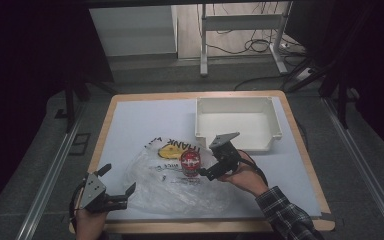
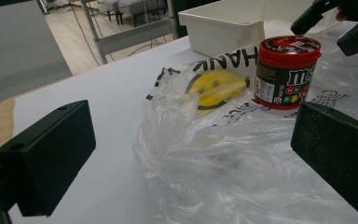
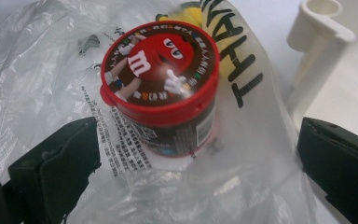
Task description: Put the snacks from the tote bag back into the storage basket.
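Two tools spread open around a candy jar standing on a plastic bag.
High view: the right tool (image 1: 211, 172) hung just right of the jar (image 1: 190, 164), the left tool (image 1: 114, 187) at the bag's (image 1: 172, 187) near edge, likely to hold it flat. Left gripper view: jar (image 2: 286, 72) ahead of released jaws. Right gripper view: jar (image 3: 161, 86) between parted jaws, ungrasped, white bin (image 3: 321, 32) beyond.

A wooden-edged table (image 1: 109, 114) is carrying a pale sheet (image 1: 130, 130) covering most of its top. Lying directly on the sheet are a crumpled clear plastic bag (image 1: 165, 185), spreading across the near middle, and a white open bin (image 1: 237, 122), sitting toward the far right.
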